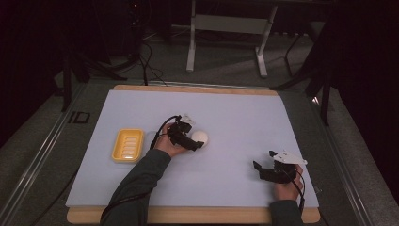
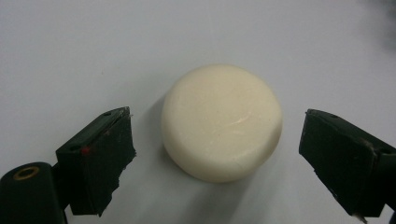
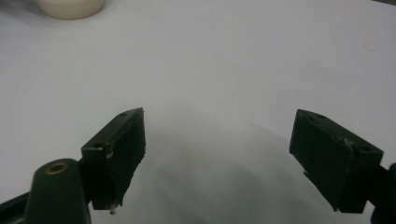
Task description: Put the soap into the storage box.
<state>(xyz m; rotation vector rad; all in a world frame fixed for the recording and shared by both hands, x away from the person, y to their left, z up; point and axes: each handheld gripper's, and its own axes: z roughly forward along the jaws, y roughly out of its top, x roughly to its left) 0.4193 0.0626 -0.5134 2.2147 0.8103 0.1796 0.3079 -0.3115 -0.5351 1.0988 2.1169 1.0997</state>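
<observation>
A round cream-white bar of soap (image 1: 199,137) lies on the pale mat near the middle of the table. My left gripper (image 1: 196,143) is right beside it, open. In the left gripper view the soap (image 2: 222,122) sits between the two black jaws, with a gap on each side. A yellow ribbed soap dish (image 1: 127,145) rests on the mat to the left of that hand. My right gripper (image 1: 259,168) stands open at the front right, over bare mat. In the right gripper view the soap (image 3: 70,8) peeks in at the top left, far off.
The pale mat (image 1: 235,117) covers a wooden table top (image 1: 188,88). Beyond the far edge stand a metal frame's legs (image 1: 190,52) and cables on the grey floor. Dark curtains close off both sides.
</observation>
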